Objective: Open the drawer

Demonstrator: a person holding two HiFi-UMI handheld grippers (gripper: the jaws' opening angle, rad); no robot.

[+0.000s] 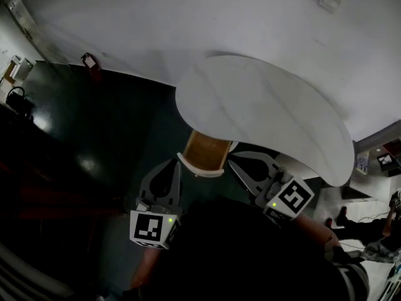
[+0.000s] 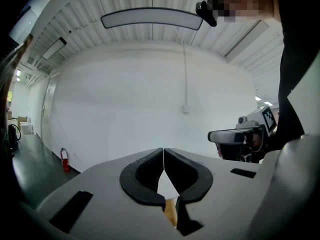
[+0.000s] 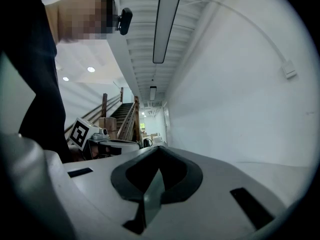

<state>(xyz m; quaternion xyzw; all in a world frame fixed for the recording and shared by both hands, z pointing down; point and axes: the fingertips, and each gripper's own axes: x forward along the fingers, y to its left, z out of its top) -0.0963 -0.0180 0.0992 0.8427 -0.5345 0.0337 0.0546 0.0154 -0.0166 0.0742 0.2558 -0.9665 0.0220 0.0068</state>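
The left gripper (image 1: 175, 163) is clenched, its jaws meeting at the tips with nothing between them. The right gripper (image 1: 234, 163) is likewise clenched and empty. Between the two tips sits the small drawer with white front and brown wooden inside (image 1: 207, 150). It juts out from under the white kidney-shaped tabletop (image 1: 263, 111). In the dim view, neither gripper appears to touch it.

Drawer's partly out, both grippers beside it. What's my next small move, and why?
Probably open the left gripper to take the drawer by its white front: its jaws are shut on nothing, as are the right gripper's, and the drawer shows only partly out from under the table.
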